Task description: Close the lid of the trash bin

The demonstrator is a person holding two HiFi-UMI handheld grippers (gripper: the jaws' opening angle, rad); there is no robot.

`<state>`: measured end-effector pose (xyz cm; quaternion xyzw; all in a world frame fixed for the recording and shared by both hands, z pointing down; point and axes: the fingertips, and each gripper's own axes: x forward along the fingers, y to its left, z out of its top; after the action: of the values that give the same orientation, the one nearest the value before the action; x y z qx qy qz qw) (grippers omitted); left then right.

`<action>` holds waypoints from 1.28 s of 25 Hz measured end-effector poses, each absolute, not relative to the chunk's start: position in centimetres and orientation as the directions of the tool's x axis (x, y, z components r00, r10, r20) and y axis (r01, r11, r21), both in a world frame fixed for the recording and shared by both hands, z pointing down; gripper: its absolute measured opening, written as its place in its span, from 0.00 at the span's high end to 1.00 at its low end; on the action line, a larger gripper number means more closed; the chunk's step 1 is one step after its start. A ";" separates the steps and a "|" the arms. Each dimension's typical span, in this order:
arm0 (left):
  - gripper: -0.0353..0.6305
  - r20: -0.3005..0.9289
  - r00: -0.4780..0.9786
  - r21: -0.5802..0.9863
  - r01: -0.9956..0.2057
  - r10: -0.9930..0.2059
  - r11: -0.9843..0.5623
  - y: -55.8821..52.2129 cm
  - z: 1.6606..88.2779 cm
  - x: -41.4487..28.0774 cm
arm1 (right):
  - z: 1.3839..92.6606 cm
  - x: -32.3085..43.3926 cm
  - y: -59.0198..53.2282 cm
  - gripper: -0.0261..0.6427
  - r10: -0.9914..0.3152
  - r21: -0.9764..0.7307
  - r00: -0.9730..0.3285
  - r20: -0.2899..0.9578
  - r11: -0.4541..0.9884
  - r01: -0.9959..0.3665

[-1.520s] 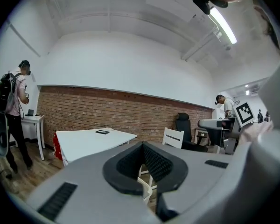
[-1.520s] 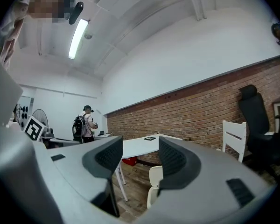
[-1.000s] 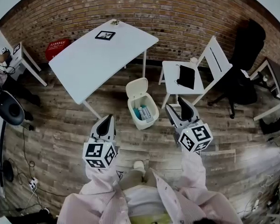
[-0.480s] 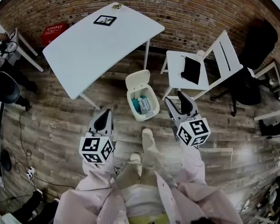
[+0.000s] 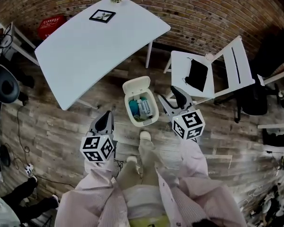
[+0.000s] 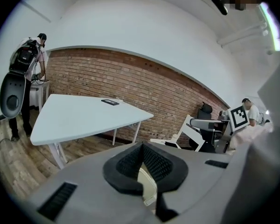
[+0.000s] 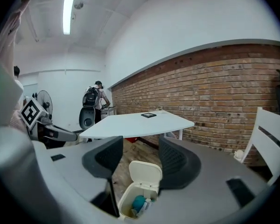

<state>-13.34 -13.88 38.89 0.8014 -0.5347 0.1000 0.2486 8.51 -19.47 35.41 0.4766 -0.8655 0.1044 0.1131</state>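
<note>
A small cream trash bin [image 5: 142, 109] stands on the wooden floor with its lid [image 5: 136, 85] tipped back and open; blue and white rubbish lies inside. In the right gripper view the bin [image 7: 139, 197] sits below and between the jaws, lid [image 7: 146, 172] upright. My right gripper [image 5: 170, 100] is open, just right of the bin's rim and apart from it. My left gripper [image 5: 104, 121] hangs left of the bin, shut with nothing in it; in the left gripper view its pads [image 6: 130, 162] meet and a sliver of the bin [image 6: 148, 186] shows beyond.
A white table [image 5: 97, 41] stands behind the bin, its leg [image 5: 149, 54] near the lid. A white folding chair [image 5: 213, 72] with a black pouch [image 5: 197, 75] is at the right. My own shoes [image 5: 145, 135] are just short of the bin. Brick wall [image 5: 199, 13] at the back.
I have stepped closer to the bin. Both grippers now flank it, and the right gripper has closed in on its right rim.
</note>
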 end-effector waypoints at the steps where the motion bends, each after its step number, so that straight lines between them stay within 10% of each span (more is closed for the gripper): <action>1: 0.96 0.435 0.405 0.298 -0.907 -0.804 -0.296 -14.5 39.3 -12.9 | 35.9 8.6 -20.5 0.63 -0.790 -0.069 -0.530 0.307 0.537 -0.841; 32: 0.96 0.644 0.346 0.411 -0.909 -0.682 -0.073 -24.2 58.1 -12.4 | 58.1 0.9 -34.3 0.63 -0.372 0.148 -0.618 0.693 0.911 -0.384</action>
<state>-12.43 -24.21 58.10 0.7185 -0.5536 0.1430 0.3961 0.88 -34.31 58.14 0.2103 -0.8993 0.0074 0.3834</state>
